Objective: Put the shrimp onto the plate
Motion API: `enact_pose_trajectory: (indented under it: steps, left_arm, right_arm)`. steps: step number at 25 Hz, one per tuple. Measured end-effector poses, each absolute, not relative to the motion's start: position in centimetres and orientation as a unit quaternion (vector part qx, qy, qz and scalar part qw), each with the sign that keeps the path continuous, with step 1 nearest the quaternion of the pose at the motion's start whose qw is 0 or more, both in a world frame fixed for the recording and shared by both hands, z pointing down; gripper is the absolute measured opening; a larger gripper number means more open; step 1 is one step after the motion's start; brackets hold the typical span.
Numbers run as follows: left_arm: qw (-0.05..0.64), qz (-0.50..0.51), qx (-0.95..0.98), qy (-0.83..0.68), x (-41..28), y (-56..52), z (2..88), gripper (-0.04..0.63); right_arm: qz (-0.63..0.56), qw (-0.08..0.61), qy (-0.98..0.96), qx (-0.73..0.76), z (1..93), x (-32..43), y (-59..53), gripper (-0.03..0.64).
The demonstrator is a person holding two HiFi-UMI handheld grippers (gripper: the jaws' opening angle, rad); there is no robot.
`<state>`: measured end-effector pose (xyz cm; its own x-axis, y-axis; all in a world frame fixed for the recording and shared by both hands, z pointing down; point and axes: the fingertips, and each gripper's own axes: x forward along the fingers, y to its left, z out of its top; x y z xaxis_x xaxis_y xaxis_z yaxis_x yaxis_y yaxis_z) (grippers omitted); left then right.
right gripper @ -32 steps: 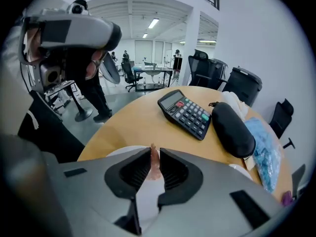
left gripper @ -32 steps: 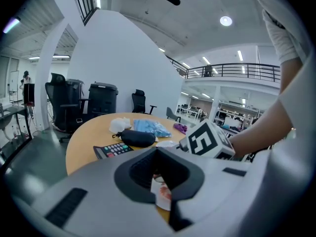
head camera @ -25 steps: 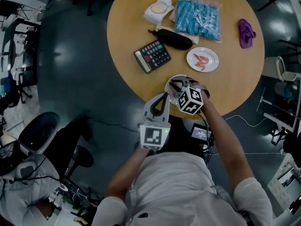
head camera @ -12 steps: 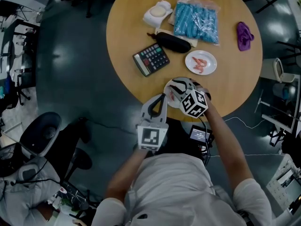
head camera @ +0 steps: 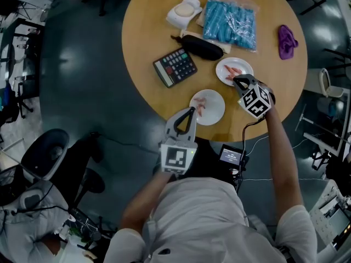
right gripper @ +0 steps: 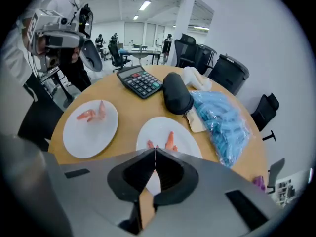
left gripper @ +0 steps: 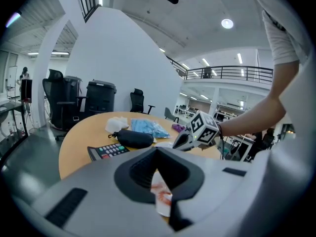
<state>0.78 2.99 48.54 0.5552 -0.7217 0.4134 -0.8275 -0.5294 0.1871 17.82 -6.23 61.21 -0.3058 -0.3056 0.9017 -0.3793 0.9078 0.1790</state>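
Note:
Two white plates sit on the round wooden table [head camera: 153, 32]. The near plate [head camera: 214, 114] carries one pink shrimp [head camera: 199, 106], also seen as shrimp [right gripper: 91, 113] on the near plate [right gripper: 84, 137]. The far plate [head camera: 226, 64] holds more shrimp [head camera: 234, 72], shown as shrimp [right gripper: 170, 141] on the far plate [right gripper: 185, 132]. My right gripper [head camera: 237, 80] hovers shut and empty over the far plate's near rim; its tips [right gripper: 155, 150] meet above the shrimp. My left gripper [head camera: 192, 109] rests shut and empty at the near plate's left edge, its tips [left gripper: 157, 148] over the shrimp [left gripper: 160, 191].
A calculator [head camera: 175, 66], a black case [head camera: 202, 46], a bag of blue items [head camera: 230, 22], a white packet [head camera: 182, 11] and a purple cloth [head camera: 286, 40] lie farther back on the table. Office chairs and cables surround the table on the dark floor.
My right gripper has left the near plate and swung right and away to the far plate. A shrimp now lies uncovered on the near plate. The left gripper has barely moved.

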Motion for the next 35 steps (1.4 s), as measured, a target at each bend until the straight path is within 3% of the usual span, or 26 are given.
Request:
enact_pose_trajectory:
  steps: [24,35]
  left_arm:
    - [0.198,0.146,0.859,-0.448,1.8,2.3,49.2,0.008]
    - [0.215,0.141,0.852,-0.456,1.6,2.2,49.6,0.008]
  right_arm:
    - [0.037,0.608,-0.792,0.051,63.2,15.5,-6.4,0.025]
    - [0.098,0.619,-0.779,0.03,64.2,15.2,-6.7,0.072]
